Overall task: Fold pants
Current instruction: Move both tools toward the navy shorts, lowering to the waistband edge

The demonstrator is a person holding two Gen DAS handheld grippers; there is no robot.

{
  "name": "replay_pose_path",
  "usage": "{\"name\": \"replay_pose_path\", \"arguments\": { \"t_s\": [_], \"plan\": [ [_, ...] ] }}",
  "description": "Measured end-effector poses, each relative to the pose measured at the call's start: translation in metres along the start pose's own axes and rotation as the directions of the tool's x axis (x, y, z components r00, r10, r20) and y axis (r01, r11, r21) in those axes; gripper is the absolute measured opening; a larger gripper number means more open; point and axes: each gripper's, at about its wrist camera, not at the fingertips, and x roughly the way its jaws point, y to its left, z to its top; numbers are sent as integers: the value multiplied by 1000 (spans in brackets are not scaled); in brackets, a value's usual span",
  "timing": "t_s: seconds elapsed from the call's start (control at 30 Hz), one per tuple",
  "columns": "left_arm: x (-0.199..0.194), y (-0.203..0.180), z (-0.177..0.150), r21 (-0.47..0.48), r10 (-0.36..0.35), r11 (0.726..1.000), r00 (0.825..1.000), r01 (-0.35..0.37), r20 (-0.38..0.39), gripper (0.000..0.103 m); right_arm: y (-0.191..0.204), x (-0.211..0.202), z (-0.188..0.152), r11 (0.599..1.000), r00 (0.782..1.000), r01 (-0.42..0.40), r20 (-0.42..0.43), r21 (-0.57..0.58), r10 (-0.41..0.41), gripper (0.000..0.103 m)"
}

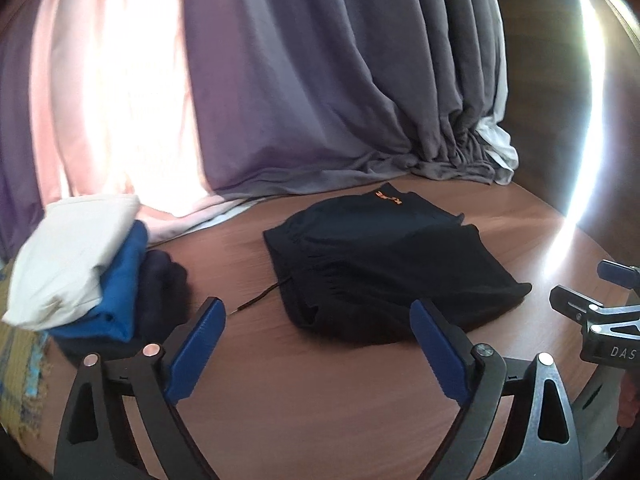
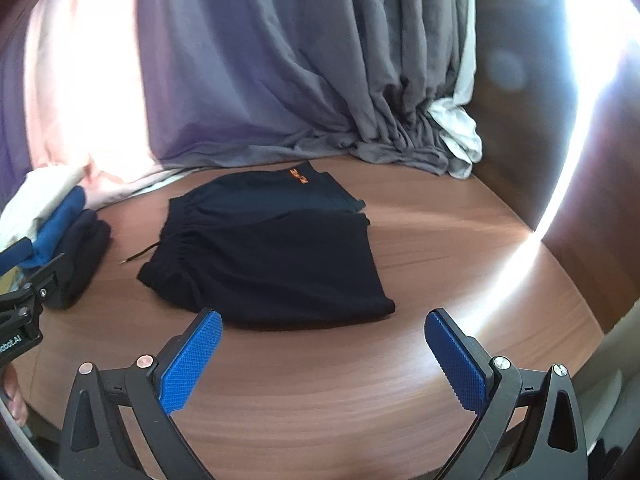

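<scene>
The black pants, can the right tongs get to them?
Probably yes. The right tongs are open and empty, the black pants lie just ahead, and only bare table lies between.

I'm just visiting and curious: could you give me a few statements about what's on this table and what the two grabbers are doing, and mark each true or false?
1. The black pants lie on the wooden table. True.
2. The left gripper clamps the pants. False: its jaws are open and hold nothing.
3. A stack of folded clothes sits left of the pants. True.
4. The right gripper is shut. False: it is open and empty.
5. The pants carry an orange logo. True.
</scene>
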Motion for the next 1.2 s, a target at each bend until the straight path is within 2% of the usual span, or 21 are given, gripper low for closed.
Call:
{"name": "replay_pose_path", "arguments": {
  "t_s": [0.07,0.23,0.33,0.57,0.87,1.03,1.1,1.2],
  "plan": [
    [12,3,0,4,-15,1000,1000,15,-22,89,2,9,-1,1000,1000,21,-17,18,-21,103],
    [42,5,0,5,-68,998,995,69,-72,89,-1,35,2,998,996,44,-75,45,-41,103],
    [58,3,-2,15,-68,997,993,70,-99,88,-5,51,3,998,993,44,-110,54,-38,103],
    [95,6,-8,17,-86,996,978,91,-188,78,-16,86,12,995,984,67,-167,69,-55,103],
    [139,15,-9,-52,-163,987,940,154,-298,62,-28,114,11,984,969,120,-230,133,-87,102],
    [155,15,-14,-68,-199,980,912,187,-359,50,-37,121,10,970,962,166,-244,176,-120,101],
    [160,16,-17,-85,-220,976,897,203,-383,38,-41,126,9,965,957,179,-260,191,-126,101],
    [165,17,-20,-117,-260,966,878,232,-403,26,-45,131,5,961,950,185,-288,204,-121,97]
  ]
}}
